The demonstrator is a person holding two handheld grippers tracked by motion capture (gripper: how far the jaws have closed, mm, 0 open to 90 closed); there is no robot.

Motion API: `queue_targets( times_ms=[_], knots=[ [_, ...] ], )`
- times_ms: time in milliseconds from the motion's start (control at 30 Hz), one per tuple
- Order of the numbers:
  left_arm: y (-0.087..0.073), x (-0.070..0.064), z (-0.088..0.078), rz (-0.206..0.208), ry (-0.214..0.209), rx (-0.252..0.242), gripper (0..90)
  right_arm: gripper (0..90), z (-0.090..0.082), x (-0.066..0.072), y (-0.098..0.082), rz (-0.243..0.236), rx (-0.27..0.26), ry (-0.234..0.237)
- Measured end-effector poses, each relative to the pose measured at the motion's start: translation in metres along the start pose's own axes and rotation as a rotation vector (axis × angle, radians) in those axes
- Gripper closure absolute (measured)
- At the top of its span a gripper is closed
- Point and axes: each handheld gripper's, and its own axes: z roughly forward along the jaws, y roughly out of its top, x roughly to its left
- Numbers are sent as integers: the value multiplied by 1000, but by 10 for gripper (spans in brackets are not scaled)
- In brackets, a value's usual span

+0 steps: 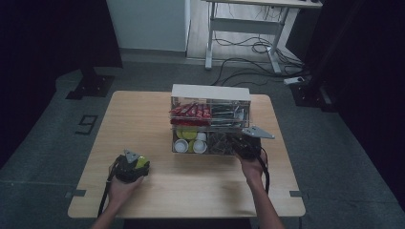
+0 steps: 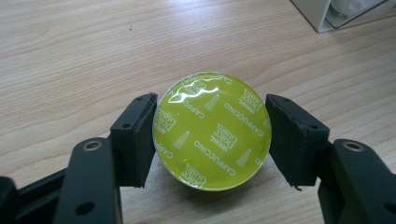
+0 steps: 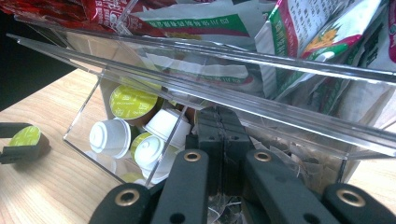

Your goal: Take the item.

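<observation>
Left gripper view shows the left gripper [image 2: 211, 140] clamped on the green capsule [image 2: 212, 130] over the table [image 2: 70, 56], so carry it level toward the clear organizer [image 1: 210, 125], where the right gripper [image 3: 219, 135], jaws together, rests.

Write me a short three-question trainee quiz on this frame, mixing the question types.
1. True or false: the left gripper has its pads around a lime-green Cappuccino capsule lying on the wooden table.
2. In the right gripper view, how do the jaws of the right gripper stand? A) wide open B) pressed together C) clamped on a red sachet
3. Fill in: the right gripper reaches into the lower level of the clear acrylic organizer, beside the compartment of ____.

Key: 1 true; 2 B; 3 capsules
</observation>
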Motion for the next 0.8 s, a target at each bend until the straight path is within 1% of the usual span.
queue_targets(
  times_ms=[67,133,200,367,433,533,633,800],
  knots=[
    [0,0,0,-1,-12,-9,336,887,0,0,0,-1,0,0],
    [2,1,-4,1,-26,-34,309,886,0,0,0,0,-1,0],
    [5,1,-10,-6,-40,-65,291,886,-1,-1,-1,1,0,0],
    [13,0,-24,-18,-50,-110,282,887,-1,-1,-1,4,-1,-3],
    [15,0,-29,-25,-58,-119,282,886,-1,-2,-2,4,-2,-2],
    [18,0,-35,-52,-82,-133,288,887,-1,-2,-3,6,-3,-3],
    [20,-1,-41,-72,-97,-151,293,886,-2,-3,-3,6,-3,-4],
    [19,-4,-45,-76,-118,-160,305,887,-4,-4,-3,5,-5,-4]
  ],
)
